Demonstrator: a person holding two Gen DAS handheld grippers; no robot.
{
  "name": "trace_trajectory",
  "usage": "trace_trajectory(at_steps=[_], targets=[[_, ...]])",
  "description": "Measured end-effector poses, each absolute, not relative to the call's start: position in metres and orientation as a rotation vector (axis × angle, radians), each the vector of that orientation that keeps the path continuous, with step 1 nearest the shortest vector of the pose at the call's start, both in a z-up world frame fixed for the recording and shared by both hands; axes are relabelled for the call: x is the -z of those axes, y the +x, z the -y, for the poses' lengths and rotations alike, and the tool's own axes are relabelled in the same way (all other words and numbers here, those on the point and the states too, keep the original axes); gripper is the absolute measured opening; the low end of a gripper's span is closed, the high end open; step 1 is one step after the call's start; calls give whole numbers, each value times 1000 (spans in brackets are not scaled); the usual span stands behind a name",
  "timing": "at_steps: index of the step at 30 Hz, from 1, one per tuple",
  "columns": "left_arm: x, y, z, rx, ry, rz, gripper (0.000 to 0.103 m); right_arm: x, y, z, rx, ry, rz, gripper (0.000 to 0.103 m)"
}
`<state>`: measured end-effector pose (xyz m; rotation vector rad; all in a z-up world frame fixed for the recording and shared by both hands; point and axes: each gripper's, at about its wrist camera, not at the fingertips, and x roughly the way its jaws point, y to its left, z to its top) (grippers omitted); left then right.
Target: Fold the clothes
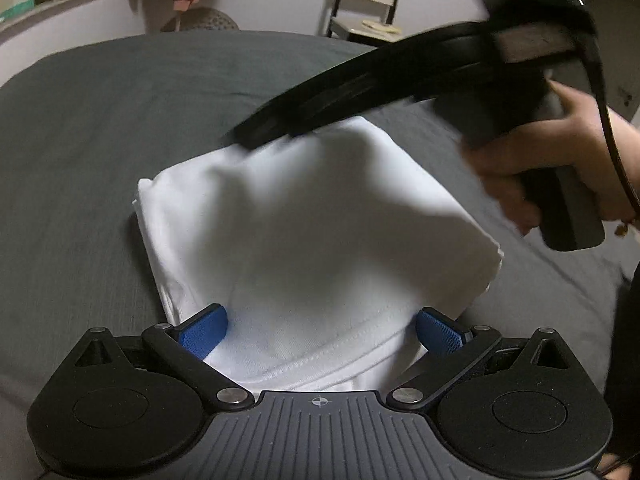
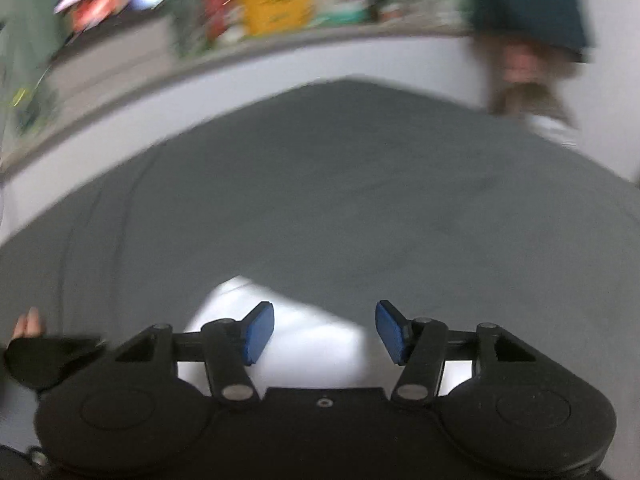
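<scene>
A white garment [image 1: 316,220], folded into a rough square, lies on the dark grey bedsheet [image 1: 120,120]. My left gripper [image 1: 320,330] is open, its blue pads [image 1: 204,330] spread on either side of the garment's near hemmed edge. The right gripper's black body [image 1: 360,88] crosses above the garment's far side, held by a hand [image 1: 560,152]. In the blurred right wrist view my right gripper [image 2: 324,332] is open with nothing between its pads, above a corner of the white garment [image 2: 304,340].
The grey bed [image 2: 340,200] spreads wide around the garment. A shelf with colourful items [image 2: 280,4] runs along the far wall. A chair [image 1: 368,8] stands beyond the bed. Another hand [image 2: 28,326] shows at the left edge.
</scene>
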<state>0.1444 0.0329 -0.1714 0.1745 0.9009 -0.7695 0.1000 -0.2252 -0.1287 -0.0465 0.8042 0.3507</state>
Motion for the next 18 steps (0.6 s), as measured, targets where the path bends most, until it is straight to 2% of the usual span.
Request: trace_trajectory(at_steps=[3, 5, 6, 9, 12, 15, 18], targets=[[172, 139, -35, 779, 203, -890, 103, 155, 120, 196, -349, -116, -873, 57], [173, 138, -39, 776, 195, -900, 103, 168, 135, 193, -340, -63, -897, 69], [172, 138, -41, 778, 190, -897, 103, 169, 142, 195, -335, -26, -910, 72], [169, 133, -43, 786, 197, -886, 103, 154, 145, 207, -353, 66, -906, 66], [155, 136, -52, 756, 150, -868, 103, 125, 122, 244, -372, 184, -817, 67], [138, 148, -76, 636, -40, -859, 103, 108, 90, 292, -345, 270, -768, 75], [139, 158, -99, 521, -236, -943, 103, 125, 66, 321, -330, 350, -812, 79]])
